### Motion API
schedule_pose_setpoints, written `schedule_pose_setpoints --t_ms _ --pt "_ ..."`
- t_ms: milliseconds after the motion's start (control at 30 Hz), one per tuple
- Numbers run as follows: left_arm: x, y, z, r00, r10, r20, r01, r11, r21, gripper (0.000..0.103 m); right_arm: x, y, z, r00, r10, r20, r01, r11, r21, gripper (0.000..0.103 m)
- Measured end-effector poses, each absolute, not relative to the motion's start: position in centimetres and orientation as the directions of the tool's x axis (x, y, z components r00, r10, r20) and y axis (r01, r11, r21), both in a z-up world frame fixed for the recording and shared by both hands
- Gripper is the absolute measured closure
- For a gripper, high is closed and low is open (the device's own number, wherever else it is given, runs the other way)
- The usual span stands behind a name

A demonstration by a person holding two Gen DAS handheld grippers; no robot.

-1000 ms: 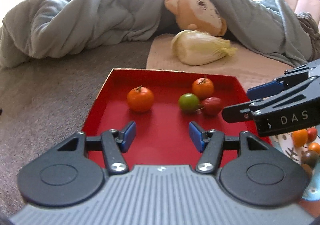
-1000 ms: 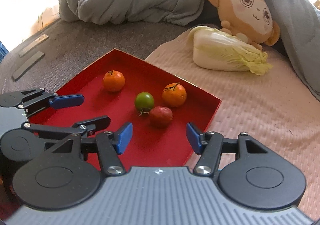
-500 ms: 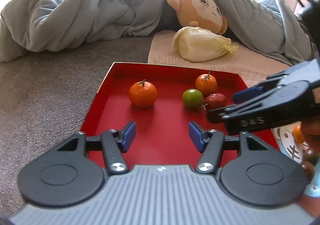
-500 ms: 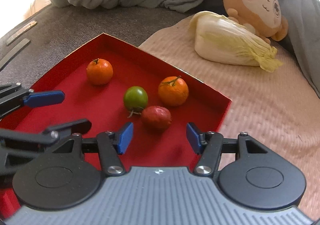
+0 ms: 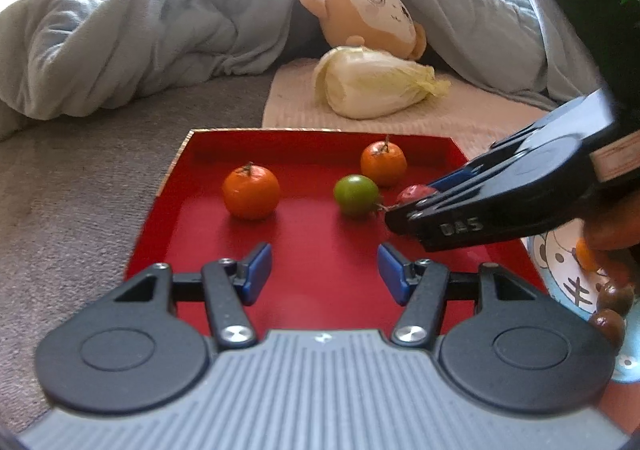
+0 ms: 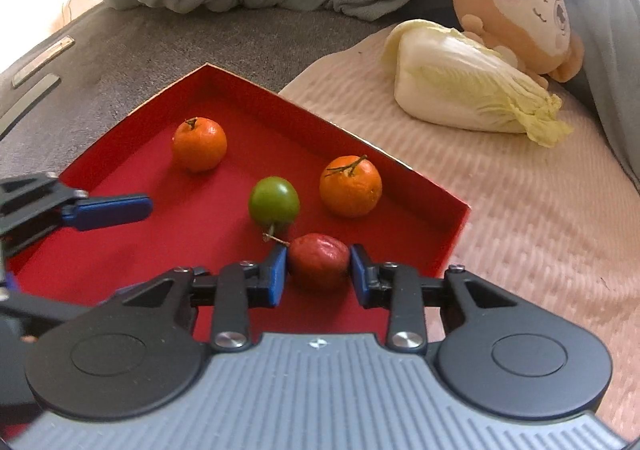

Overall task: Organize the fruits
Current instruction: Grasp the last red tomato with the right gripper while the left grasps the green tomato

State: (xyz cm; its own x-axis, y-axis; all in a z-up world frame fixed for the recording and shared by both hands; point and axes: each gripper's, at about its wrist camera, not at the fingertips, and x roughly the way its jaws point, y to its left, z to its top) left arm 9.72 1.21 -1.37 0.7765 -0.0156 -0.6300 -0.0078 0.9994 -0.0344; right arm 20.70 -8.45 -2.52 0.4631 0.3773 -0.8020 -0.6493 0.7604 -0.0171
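Note:
A red tray point(image 6: 120, 250) lies on the bed with two oranges point(image 6: 199, 144) point(image 6: 350, 186), a green fruit point(image 6: 274, 204) and a wrinkled red fruit point(image 6: 318, 262) in it. My right gripper point(image 6: 318, 274) is low in the tray's near right corner. Its jaws are closing, and both blue pads touch the red fruit's sides. In the left wrist view this gripper point(image 5: 416, 200) reaches in from the right and covers most of the red fruit point(image 5: 414, 192). My left gripper point(image 5: 324, 274) hangs open over the tray's point(image 5: 200, 234) near end with nothing between its fingers point(image 6: 108, 208).
A napa cabbage point(image 6: 468, 90) and a plush monkey point(image 6: 516, 2) lie beyond the tray on a pale ribbed mat point(image 6: 540, 230). A grey duvet point(image 5: 140, 30) is bunched along the back. A cartoon-printed bowl point(image 5: 568, 278) with small fruits stands right of the tray.
My right gripper has come forward and down to the red fruit, and its jaws have narrowed from wide apart to touching it. The left gripper has stayed open over the tray.

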Motion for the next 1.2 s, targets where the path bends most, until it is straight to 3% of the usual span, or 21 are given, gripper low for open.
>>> schedule_pose_setpoints --t_ms 567,733,1200 --pt "16.0 -1.7 -2.5 0.758 0.028 -0.652 -0.027 1.0 0.011 0.043 19.9 -13.8 0.8 0.488 0.41 -0.77 -0.62 0.785 0.025 0.064" --pt "15.6 -1.9 -2.6 0.76 0.076 -0.645 -0.06 0.997 0.048 0.07 19.5 -14.0 1.2 0.483 0.424 -0.766 -0.631 0.775 0.031 0.064" --pt "11.2 -1.8 -1.6 0.698 0.161 -0.698 -0.166 0.984 0.062 0.071 16.2 -13.7 1.7 0.434 0.454 -0.778 -0.703 0.711 0.022 0.064"
